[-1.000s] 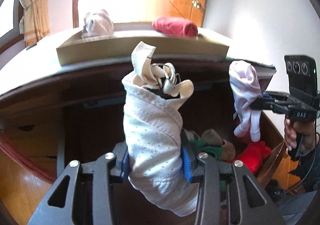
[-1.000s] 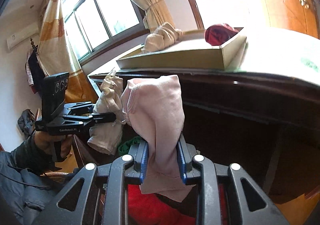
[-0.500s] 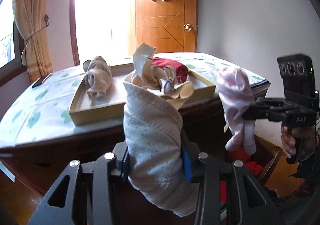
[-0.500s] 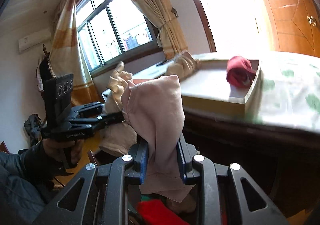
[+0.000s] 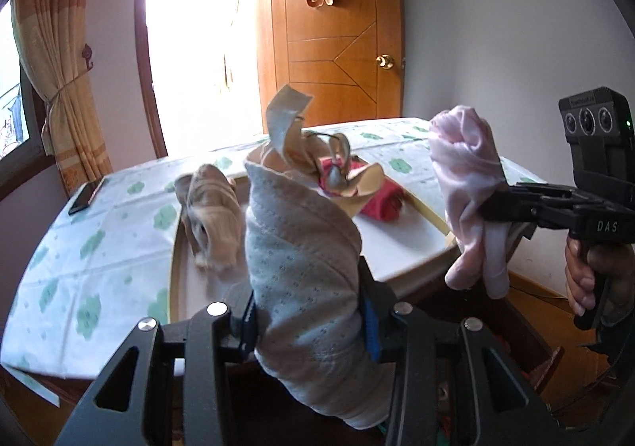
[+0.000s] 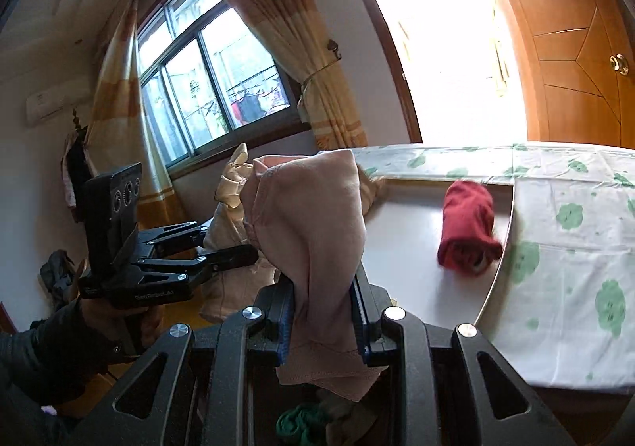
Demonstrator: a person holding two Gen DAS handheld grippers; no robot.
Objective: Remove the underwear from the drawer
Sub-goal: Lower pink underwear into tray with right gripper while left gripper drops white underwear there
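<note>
Nearest the left wrist camera, the left gripper (image 5: 309, 311) has its jaws closed on a rolled white dotted garment (image 5: 301, 247) whose beige straps stick up at the far end. Nearest the right wrist camera, the right gripper (image 6: 321, 311) has its jaws pressed tight on a pale pink garment (image 6: 309, 223) that drapes over both sides. Below that gripper, dark green fabric (image 6: 297, 426) shows at the bottom edge. Both held pieces hang in the air at the near edge of the tabletop (image 5: 99, 247), which carries a white cloth printed with green shapes. On it lies a shallow tan-rimmed tray (image 5: 405, 243); a beige garment (image 5: 210, 223) sits at the tray's left part and a rolled red garment (image 6: 468, 231) at its right part. A dark phone (image 5: 85, 197) lies at the tabletop's far left. Beyond stand a bright doorway (image 5: 202, 49), a wooden door (image 5: 337, 33) with a paper ornament, and at left a window (image 6: 206, 88) with tied yellow curtains (image 5: 55, 80).
</note>
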